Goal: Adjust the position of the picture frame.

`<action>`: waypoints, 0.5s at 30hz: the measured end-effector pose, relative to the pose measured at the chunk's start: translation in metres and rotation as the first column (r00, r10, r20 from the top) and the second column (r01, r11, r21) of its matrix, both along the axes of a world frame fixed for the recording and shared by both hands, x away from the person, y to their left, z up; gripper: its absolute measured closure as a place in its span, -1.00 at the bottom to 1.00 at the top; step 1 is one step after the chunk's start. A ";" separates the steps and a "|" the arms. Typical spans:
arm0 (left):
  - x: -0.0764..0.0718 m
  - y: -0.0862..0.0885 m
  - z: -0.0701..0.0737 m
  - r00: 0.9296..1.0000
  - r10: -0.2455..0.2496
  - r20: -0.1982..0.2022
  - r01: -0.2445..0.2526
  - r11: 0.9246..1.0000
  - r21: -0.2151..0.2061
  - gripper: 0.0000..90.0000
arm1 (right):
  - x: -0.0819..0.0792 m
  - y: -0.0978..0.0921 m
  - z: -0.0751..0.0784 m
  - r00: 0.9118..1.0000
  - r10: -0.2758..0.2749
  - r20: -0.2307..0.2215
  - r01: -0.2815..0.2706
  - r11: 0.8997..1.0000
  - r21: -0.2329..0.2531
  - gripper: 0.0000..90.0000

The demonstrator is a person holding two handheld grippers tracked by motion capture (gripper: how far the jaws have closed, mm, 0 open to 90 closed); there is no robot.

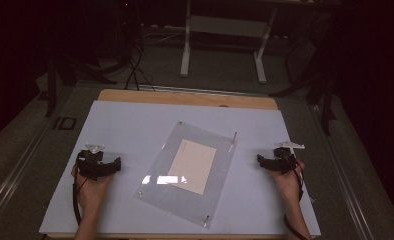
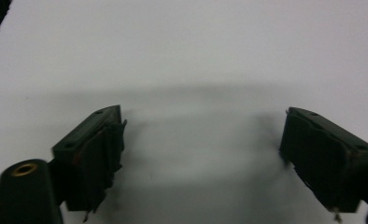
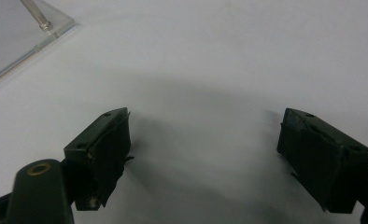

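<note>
High view: you are resting the left tongs near the white table's left edge and the right tongs near its right edge. A clear acrylic panel with a beige card under it is lying tilted between them, apart from both.

Left gripper view: your left tongs are gaping wide, gripping nothing.

Right gripper view: your right tongs are gaping wide, empty; the panel's corner is lying beyond.
</note>
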State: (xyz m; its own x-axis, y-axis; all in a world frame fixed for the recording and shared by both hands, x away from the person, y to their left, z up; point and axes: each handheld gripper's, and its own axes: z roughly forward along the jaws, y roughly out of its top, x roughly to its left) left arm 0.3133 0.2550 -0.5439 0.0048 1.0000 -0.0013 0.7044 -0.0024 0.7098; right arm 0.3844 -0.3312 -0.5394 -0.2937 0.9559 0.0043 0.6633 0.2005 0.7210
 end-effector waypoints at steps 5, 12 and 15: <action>-0.004 -0.001 0.003 1.000 -0.008 0.021 0.007 1.000 0.016 -0.22 | 0.000 0.000 0.000 1.000 -0.003 0.000 0.003 1.000 0.000 -0.62; -0.010 0.003 0.005 0.994 -0.038 0.106 0.043 0.998 -0.049 -0.14 | -0.001 0.001 0.000 1.000 -0.004 0.004 0.004 1.000 -0.004 -0.62; -0.010 0.005 0.006 0.993 -0.033 0.117 0.046 0.993 -0.111 -0.14 | 0.000 0.001 0.000 1.000 -0.006 0.004 0.006 1.000 -0.005 -0.63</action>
